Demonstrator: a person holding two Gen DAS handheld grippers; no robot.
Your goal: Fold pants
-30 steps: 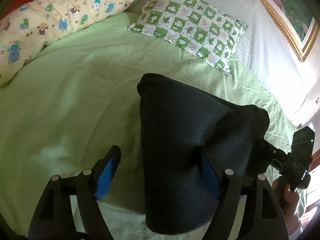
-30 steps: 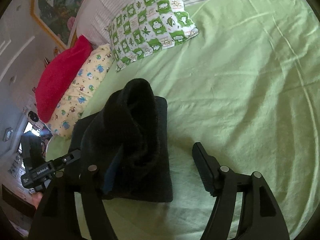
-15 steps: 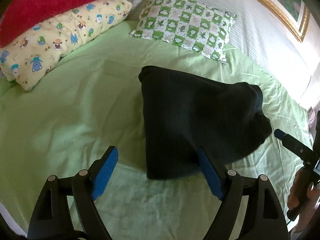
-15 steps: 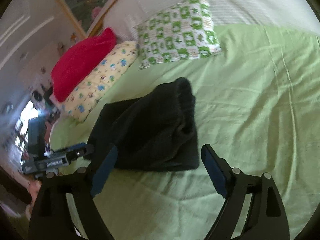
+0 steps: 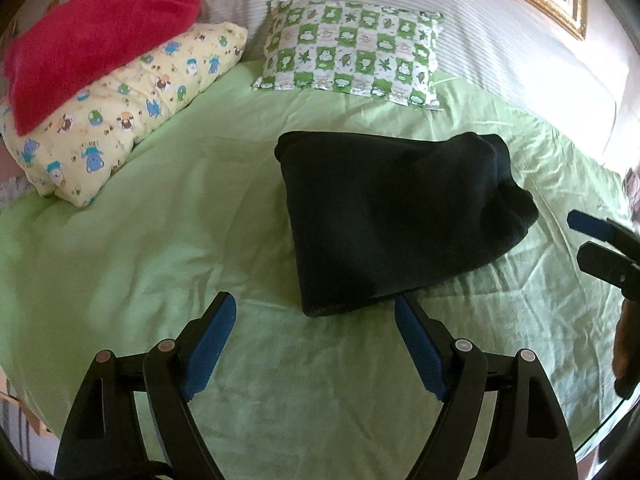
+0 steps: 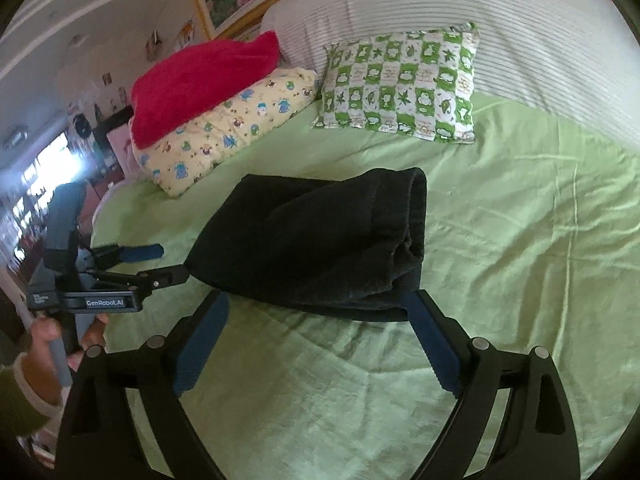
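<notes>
A second ago both claws were in among the dark cloth; now they have backed off and the pants lie folded in a bundle on the green sheet. The left gripper and right gripper both gape wide, holding nothing. The left one's body reads "GenRobot.AI" (white lettering, seen from the right).

A: Bare green sheet stretches wide on the left, open passage.

B: 3 pillows line the headboard end; folded pants sit in the middle.
</notes>
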